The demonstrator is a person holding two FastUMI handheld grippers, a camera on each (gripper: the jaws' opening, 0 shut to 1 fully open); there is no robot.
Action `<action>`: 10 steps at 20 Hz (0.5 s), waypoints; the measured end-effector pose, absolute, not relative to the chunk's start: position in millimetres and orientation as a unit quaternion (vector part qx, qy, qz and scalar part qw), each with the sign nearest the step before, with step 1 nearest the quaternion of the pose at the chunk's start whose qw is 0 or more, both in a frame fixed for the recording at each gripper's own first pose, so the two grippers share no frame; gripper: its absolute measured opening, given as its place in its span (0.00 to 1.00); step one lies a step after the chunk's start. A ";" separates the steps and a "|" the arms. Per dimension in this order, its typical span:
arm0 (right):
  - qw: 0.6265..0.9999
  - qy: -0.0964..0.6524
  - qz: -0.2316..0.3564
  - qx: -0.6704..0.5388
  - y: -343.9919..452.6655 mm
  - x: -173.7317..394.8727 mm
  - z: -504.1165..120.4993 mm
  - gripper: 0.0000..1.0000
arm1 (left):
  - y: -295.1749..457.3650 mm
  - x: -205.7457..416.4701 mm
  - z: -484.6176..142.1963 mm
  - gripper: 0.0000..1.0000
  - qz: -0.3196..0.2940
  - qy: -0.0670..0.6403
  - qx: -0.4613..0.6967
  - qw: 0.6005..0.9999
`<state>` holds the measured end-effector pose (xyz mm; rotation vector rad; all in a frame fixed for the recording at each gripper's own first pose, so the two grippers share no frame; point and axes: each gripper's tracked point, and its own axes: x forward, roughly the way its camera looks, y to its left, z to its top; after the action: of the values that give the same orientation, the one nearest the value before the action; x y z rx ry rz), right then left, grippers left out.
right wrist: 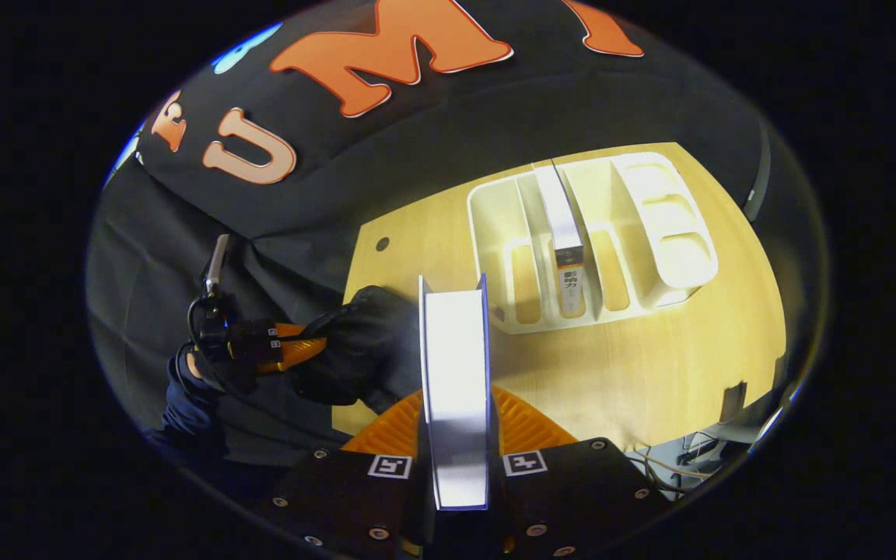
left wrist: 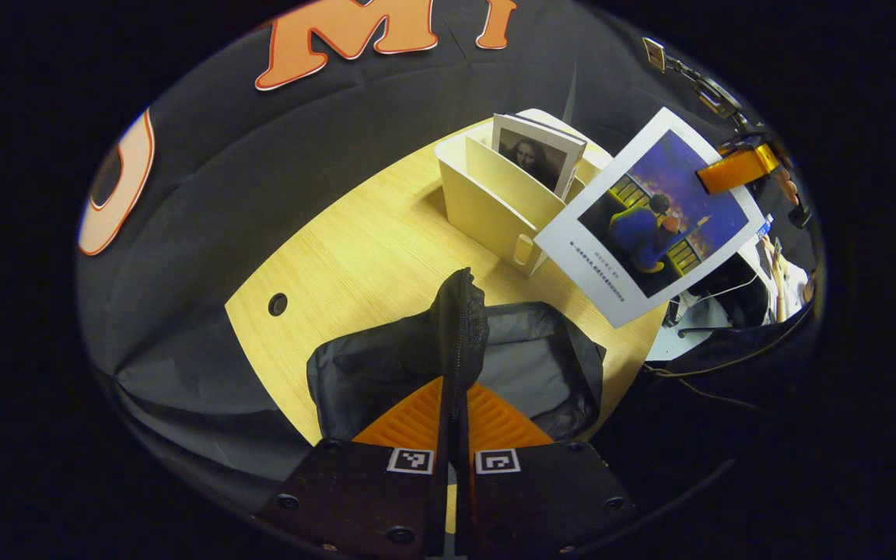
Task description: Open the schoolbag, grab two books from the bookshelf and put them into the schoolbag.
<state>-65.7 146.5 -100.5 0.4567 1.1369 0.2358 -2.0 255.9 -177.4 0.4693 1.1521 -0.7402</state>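
Your left gripper [left wrist: 454, 435] has both fingers clenched on the raised flap of the soft black fabric schoolbag [left wrist: 456, 365], which lies on the pale wooden table [left wrist: 355, 257] with its grey-lined mouth held open; that cloth is limp and will sag shut if you let go, so the pinch on the zipper edge is the right place. Your right gripper [right wrist: 457, 459] grasps a thin white-edged book with a blue painted cover [left wrist: 650, 218], both fingers pressed on its faces near one edge, carrying it in the air between the bag and the shelf. The book looks light and fairly stiff, though a glossy cover may slip, so a firm hold near the spine should serve. Just beyond the bag stands the cream plastic slotted bookshelf [left wrist: 495, 202], where a second book with a portrait on its cover [left wrist: 537, 155] stands upright in a slot; in the right gripper view its spine [right wrist: 568, 257] carries printed characters too small to read reliably. A line of small print under the blue picture is likewise illegible. Judging by this, one book is on its way and one remains to be fetched.
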 end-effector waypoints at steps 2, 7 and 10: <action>0.808 0.524 0.117 0.244 161.9 -67.9 -111.2 0.28 | 257.0 -0.4 -172.5 0.06 -0.336 0.523 0.213 0.754; 0.769 0.528 0.164 0.320 220.2 -71.9 -149.3 0.28 | 256.3 2.5 -166.5 0.04 -0.326 0.519 0.203 0.764; 0.761 0.523 0.160 0.349 233.8 -55.6 -182.6 0.28 | 252.6 1.2 -162.4 0.04 -0.323 0.517 0.198 0.767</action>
<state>-55.6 233.8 -182.6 0.7602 1.1392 0.3484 1.2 252.6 -162.4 0.4310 1.1225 -0.7023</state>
